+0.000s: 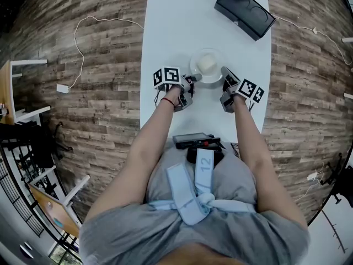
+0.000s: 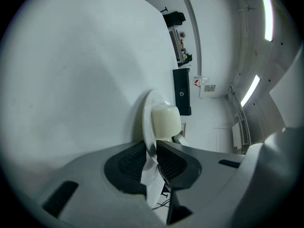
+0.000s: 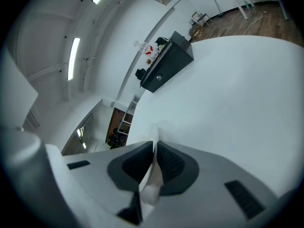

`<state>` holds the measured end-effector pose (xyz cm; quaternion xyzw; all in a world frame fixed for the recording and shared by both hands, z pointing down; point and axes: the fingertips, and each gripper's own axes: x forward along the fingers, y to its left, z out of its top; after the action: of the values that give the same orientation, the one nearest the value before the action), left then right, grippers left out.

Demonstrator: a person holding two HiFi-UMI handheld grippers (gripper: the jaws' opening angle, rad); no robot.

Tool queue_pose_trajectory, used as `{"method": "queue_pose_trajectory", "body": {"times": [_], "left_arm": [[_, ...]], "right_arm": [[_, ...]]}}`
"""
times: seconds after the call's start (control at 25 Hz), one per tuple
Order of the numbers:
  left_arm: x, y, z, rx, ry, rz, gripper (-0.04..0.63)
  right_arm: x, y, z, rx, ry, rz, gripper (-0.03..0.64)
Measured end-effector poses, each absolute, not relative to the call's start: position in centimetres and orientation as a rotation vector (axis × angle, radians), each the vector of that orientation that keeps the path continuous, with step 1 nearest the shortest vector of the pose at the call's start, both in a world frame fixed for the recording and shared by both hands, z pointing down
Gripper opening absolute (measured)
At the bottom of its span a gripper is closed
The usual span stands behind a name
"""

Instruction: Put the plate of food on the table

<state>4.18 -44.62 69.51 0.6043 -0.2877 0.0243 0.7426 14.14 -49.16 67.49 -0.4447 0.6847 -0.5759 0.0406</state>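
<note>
A clear plate (image 1: 194, 68) with a pale block of food (image 1: 207, 63) on it is held over the white table (image 1: 165, 32), between both grippers. My left gripper (image 1: 193, 79) is shut on the plate's left rim (image 2: 145, 127), with the food (image 2: 166, 121) just beyond its pads. My right gripper (image 1: 224, 72) is shut on the right rim (image 3: 153, 163), which runs edge-on between its pads. Whether the plate touches the table I cannot tell.
A black box (image 1: 244, 11) lies at the table's far right, also seen as a dark box (image 3: 166, 63) in the right gripper view. A black device (image 1: 192, 140) sits at the near edge by the person's body. A white cable (image 1: 83, 43) trails over the wood floor at left.
</note>
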Motion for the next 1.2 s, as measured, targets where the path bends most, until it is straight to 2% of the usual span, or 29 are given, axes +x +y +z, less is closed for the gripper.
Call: {"method": "queue_pose_trajectory", "body": {"times": [0.76, 1.0, 1.2], "left_arm": [[5.2, -41.4, 68.1, 1.499, -0.548, 0.312, 0.052], [5.5, -40.1, 67.1, 1.754, -0.589, 0.489, 0.052], [6.1, -40.3, 65.1, 2.022, -0.65, 0.494, 0.052]], "right_arm": [[14.7, -49.9, 67.5, -1.378, 2.106, -1.748, 0.044], [14.6, -50.0, 67.6, -1.389, 2.124, -1.752, 0.044], [14.7, -50.0, 67.5, -1.392, 2.115, -1.762, 0.044]]}}
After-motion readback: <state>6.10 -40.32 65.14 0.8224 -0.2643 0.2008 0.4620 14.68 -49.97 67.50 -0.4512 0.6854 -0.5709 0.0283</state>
